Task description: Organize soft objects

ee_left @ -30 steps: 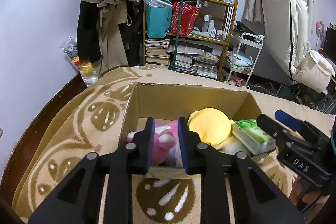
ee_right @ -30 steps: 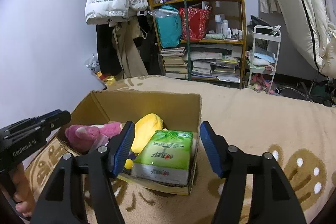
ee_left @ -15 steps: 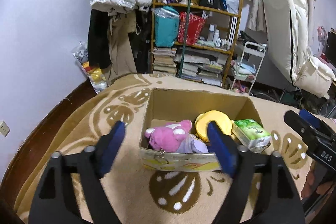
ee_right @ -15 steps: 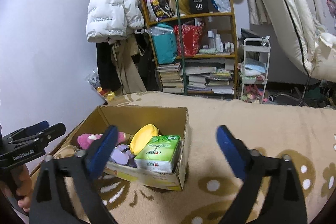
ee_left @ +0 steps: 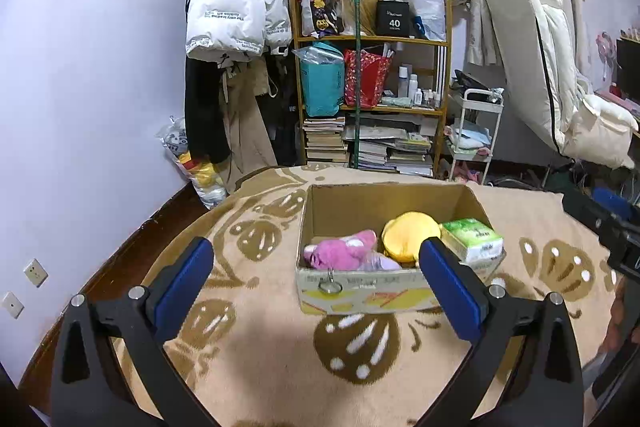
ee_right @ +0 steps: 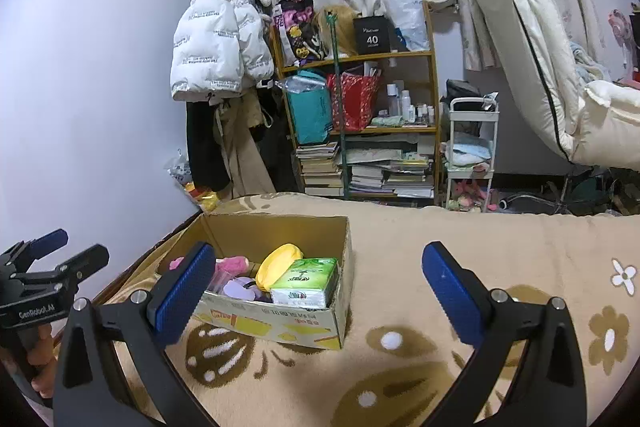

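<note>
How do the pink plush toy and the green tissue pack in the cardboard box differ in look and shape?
The pink plush toy is rounded, fuzzy and irregular; the green tissue pack is a flat-sided block in glossy printed wrap. The toy lies at the box's left end, the pack at its right, with a yellow cushion between. Both rest inside the cardboard box.

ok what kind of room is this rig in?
Most likely a lived-in bedroom: a bed-like surface under a patterned blanket holds the cardboard box, a white puffer jacket hangs on the wall, and a cluttered shelf holds books and bags.
</note>
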